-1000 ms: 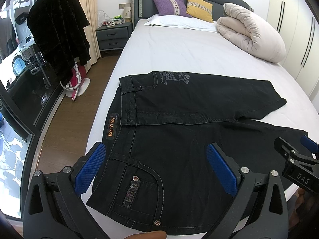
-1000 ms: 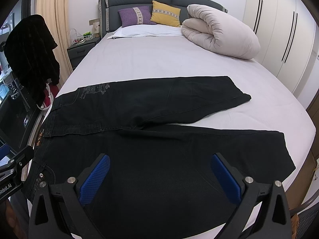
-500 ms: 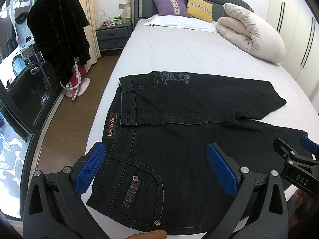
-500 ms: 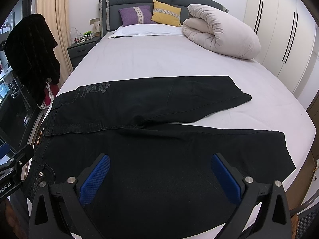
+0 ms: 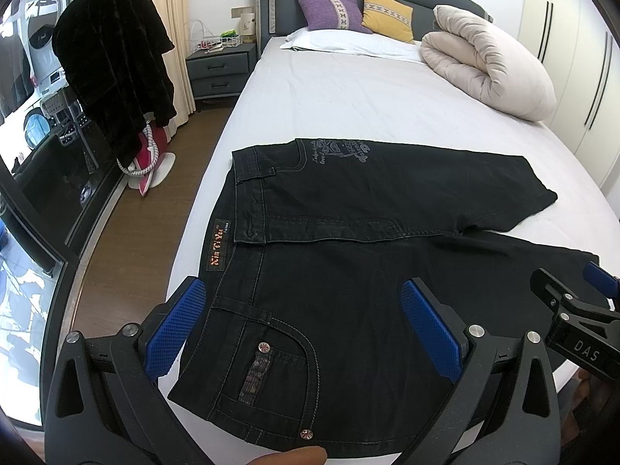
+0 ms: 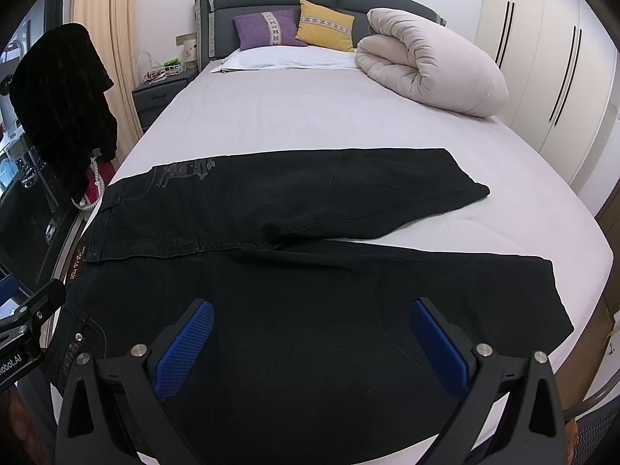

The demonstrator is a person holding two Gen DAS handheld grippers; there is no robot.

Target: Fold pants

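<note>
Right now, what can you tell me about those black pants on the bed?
The black pants look like denim with pale stitching. They lie flat across the foot of the bed, waistband to the left, legs splayed in a narrow V to the right. An orange-lettered waist patch, a rivet-trimmed pocket and a grey print near the far hip show. Only the sheet touches them; the left gripper and the right gripper hover open above.
</note>
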